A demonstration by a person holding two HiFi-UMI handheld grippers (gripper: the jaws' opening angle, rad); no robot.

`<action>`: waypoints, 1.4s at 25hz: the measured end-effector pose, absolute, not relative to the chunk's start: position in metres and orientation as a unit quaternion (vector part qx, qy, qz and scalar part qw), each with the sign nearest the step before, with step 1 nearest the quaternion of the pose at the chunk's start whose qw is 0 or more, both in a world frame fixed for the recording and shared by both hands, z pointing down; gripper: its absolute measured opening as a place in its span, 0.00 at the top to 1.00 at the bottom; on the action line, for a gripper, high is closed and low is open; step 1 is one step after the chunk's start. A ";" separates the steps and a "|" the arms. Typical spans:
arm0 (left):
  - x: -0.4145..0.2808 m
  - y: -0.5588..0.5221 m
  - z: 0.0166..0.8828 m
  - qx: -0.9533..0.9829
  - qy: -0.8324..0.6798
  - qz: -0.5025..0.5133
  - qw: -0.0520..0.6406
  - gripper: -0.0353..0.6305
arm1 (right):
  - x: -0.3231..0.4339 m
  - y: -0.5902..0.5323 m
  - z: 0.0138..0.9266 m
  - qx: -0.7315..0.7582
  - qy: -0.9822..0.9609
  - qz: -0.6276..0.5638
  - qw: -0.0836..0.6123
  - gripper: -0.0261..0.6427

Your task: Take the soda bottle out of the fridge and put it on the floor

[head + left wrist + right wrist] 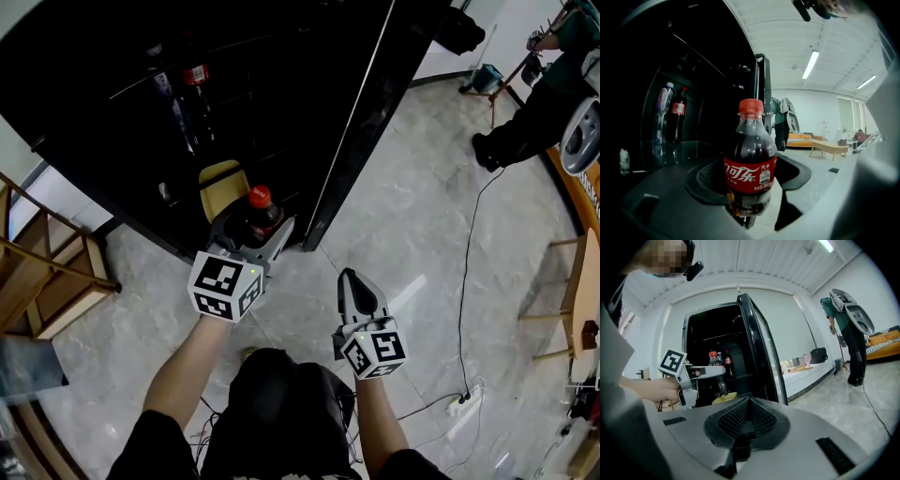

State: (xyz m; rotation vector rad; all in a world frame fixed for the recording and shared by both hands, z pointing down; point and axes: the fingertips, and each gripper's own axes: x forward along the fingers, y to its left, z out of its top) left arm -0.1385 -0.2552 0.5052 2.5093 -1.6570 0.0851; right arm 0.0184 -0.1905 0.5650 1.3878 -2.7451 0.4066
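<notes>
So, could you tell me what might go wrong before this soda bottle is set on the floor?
The soda bottle hangs in the left gripper alone, its round body between the fingers; it may slip or tilt on the way down. The open fridge door stands close beside it, so a swing could knock it.

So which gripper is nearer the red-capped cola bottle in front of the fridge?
Left. The left gripper is shut on the cola bottle; the right gripper, shut and empty, is apart from it, off to its right over the floor.
</notes>
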 end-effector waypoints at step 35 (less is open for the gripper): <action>-0.018 -0.218 0.713 0.884 -0.463 0.013 0.056 0.49 | 0.121 -0.160 0.763 0.519 -0.850 0.091 0.012 0.93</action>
